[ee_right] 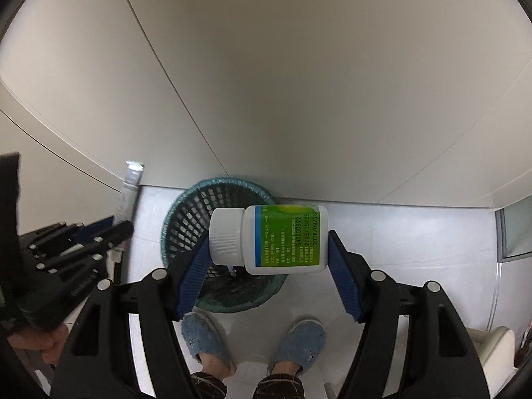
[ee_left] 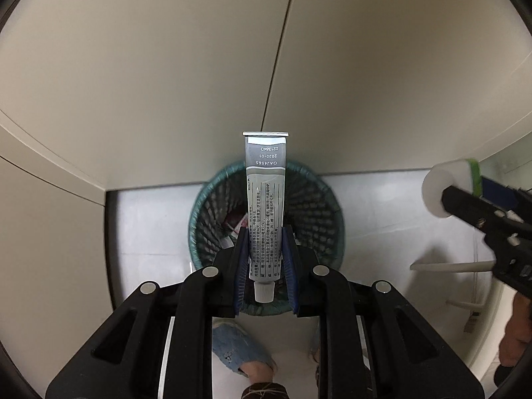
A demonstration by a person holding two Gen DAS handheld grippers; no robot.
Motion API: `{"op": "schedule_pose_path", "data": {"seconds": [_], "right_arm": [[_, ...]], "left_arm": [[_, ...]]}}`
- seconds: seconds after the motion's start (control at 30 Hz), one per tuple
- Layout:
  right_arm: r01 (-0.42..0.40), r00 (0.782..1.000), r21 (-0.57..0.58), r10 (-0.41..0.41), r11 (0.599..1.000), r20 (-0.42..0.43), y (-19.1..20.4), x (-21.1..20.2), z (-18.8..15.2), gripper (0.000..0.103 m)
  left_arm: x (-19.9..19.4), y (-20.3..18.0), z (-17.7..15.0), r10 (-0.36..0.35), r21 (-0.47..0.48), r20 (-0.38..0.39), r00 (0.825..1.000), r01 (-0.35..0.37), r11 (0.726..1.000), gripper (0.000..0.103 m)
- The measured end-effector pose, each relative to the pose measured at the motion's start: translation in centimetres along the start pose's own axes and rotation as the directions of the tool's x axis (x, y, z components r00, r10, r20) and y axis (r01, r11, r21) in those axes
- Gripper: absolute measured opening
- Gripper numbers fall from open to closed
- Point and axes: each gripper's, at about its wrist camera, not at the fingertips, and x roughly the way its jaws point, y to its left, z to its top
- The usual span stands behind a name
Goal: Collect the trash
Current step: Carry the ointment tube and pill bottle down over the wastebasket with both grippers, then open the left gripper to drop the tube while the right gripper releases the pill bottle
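1. Two hand-held black two-finger grippers with blue ribbed pads, both pointing steeply down above one bin.
2. Left gripper (ee_left: 265, 266): jaws clamped on a grey-and-white squeezable ointment tube (ee_left: 265, 206) with printed text. The pads press its lower part from both sides; its white screw cap lies near the camera and its crimped flat end points away. In the right wrist view the same tube (ee_right: 128, 193) shows at the far left beside that gripper (ee_right: 99, 236).
3. Right gripper (ee_right: 266, 259): jaws set wide and closed on a white plastic pill bottle with a green-and-blue label (ee_right: 282, 239), held crosswise. One pad is against its ribbed white cap, the other against its base. From the left wrist view the bottle (ee_left: 449, 186) appears at the right edge, base outward.
4. Round teal plastic lattice wastebasket (ee_right: 186, 226), standing on the pale tiled floor (ee_right: 399, 242) against beige cabinet panels (ee_right: 266, 83). Both items hang above it; scraps, too blurred to tell, lie inside (ee_left: 232, 222).
5. Person's feet in blue fluffy slippers (ee_right: 206, 339), near side of the basket.
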Motion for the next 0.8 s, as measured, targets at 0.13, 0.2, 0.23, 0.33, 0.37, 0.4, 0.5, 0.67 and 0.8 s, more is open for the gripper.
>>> {"op": "schedule_pose_path", "data": {"seconds": [0.13, 0.2, 0.23, 0.33, 0.37, 0.4, 0.5, 0.67, 0.8], "right_arm": [[0.010, 1.000, -0.018, -0.010, 1.000, -0.009, 0.5, 3.2, -1.3, 0.065], [0.013, 1.000, -0.038, -0.013, 0.999, -0.021, 0.7, 4.5, -2.0, 0.065], [0.015, 1.000, -0.052, -0.016, 0.999, -0.023, 0.8, 5.0, -2.3, 0.065], [0.018, 0.999, -0.067, -0.021, 0.998, -0.039, 1.0, 6.1, -2.7, 0.065], [0.020, 0.999, -0.068, -0.023, 0.997, -0.044, 1.0, 6.5, -2.2, 0.065], [0.022, 0.999, -0.068, -0.025, 0.997, -0.048, 1.0, 6.8, -2.3, 0.065], [0.025, 0.998, -0.069, -0.029, 0.997, -0.059, 0.8, 7.4, -2.7, 0.065], [0.027, 0.997, -0.081, -0.033, 0.996, -0.069, 0.9, 8.1, -2.9, 0.065], [0.027, 0.997, -0.072, -0.032, 0.997, -0.067, 1.2, 8.3, -2.6, 0.065]], "left_arm": [[5.3, 0.2, -1.1, 0.015, -0.004, -0.046, 0.999, -0.015, 1.000, 0.019], [7.5, 0.7, -1.6, 0.017, -0.018, -0.069, 0.997, -0.019, 1.000, 0.019], [8.5, 0.6, -1.6, 0.018, -0.025, -0.078, 0.997, -0.020, 0.999, 0.019], [10.8, 0.7, -2.2, 0.017, -0.031, -0.102, 0.995, -0.020, 0.999, 0.019], [11.5, 0.7, -2.4, 0.014, -0.035, -0.112, 0.994, -0.018, 0.999, 0.019], [12.1, 0.7, -2.7, 0.012, -0.036, -0.119, 0.993, -0.016, 0.999, 0.019], [13.2, 0.1, -2.8, 0.005, -0.032, -0.135, 0.991, -0.010, 0.999, 0.019], [13.8, 0.2, -2.6, -0.014, -0.048, -0.146, 0.989, 0.007, 0.999, 0.020], [12.9, 0.3, -2.6, -0.013, -0.046, -0.125, 0.992, 0.007, 0.999, 0.027]]}}
